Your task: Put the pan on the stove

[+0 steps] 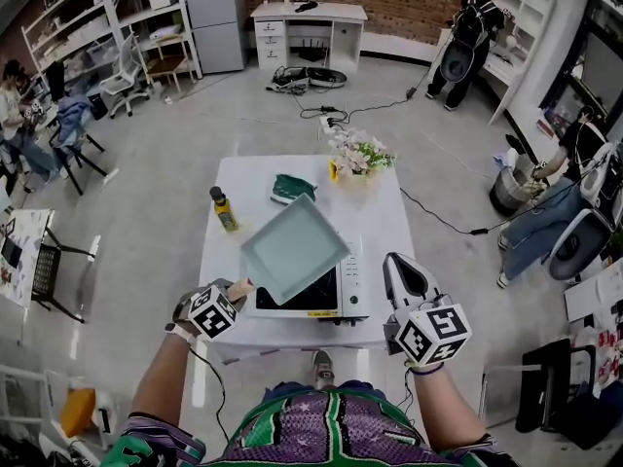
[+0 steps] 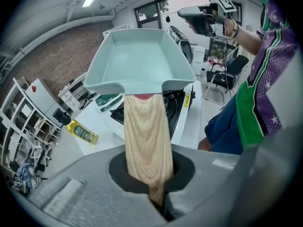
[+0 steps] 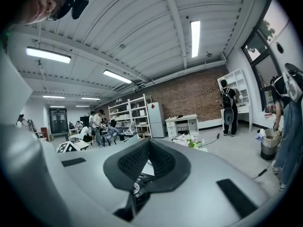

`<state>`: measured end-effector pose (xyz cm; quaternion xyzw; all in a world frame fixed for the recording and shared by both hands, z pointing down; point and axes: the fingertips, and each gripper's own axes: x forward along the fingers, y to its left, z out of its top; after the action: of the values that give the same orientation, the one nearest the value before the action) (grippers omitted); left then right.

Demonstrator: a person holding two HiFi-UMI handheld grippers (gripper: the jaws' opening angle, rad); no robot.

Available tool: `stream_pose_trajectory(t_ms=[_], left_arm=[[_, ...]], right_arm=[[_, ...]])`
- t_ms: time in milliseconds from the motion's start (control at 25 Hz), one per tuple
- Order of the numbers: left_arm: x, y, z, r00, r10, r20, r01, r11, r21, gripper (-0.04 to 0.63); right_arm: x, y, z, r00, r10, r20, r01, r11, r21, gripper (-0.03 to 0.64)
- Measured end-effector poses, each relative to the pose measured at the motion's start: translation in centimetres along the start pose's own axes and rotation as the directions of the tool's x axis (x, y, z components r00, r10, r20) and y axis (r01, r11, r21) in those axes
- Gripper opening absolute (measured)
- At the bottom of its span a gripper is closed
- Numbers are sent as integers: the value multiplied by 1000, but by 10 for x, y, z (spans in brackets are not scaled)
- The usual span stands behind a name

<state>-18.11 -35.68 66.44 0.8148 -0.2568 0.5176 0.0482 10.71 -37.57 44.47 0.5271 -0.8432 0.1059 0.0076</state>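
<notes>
A square pale-green pan (image 1: 295, 248) hangs tilted above the white stove (image 1: 336, 303), which stands at the table's near edge. My left gripper (image 1: 232, 292) is shut on the pan's wooden handle (image 2: 146, 141). In the left gripper view the pan (image 2: 139, 56) is raised over the stove's black top (image 2: 176, 105). My right gripper (image 1: 402, 270) is held up to the right of the stove, apart from the pan. Its jaws are shut with nothing between them (image 3: 147, 162). It also shows beyond the pan as the right gripper (image 2: 196, 15).
On the white table (image 1: 384, 224) stand a yellow oil bottle (image 1: 225, 209), a green cloth (image 1: 291, 188) and a bunch of flowers (image 1: 358, 154) behind the stove. People, chairs, shelves and floor cables surround the table.
</notes>
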Motion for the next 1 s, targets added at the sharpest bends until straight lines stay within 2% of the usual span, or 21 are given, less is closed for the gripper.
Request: stream_pose_trajectory(t_ms=[480, 1000], left_arm=[[28, 3, -14, 990, -86, -111, 93, 994, 58, 14], [43, 13, -38, 951, -157, -265, 195, 973, 125, 15]], right_arm=[[28, -6, -5, 999, 30, -16, -30, 1000, -1, 2], [40, -6, -18, 998, 36, -53, -35, 999, 7, 2]])
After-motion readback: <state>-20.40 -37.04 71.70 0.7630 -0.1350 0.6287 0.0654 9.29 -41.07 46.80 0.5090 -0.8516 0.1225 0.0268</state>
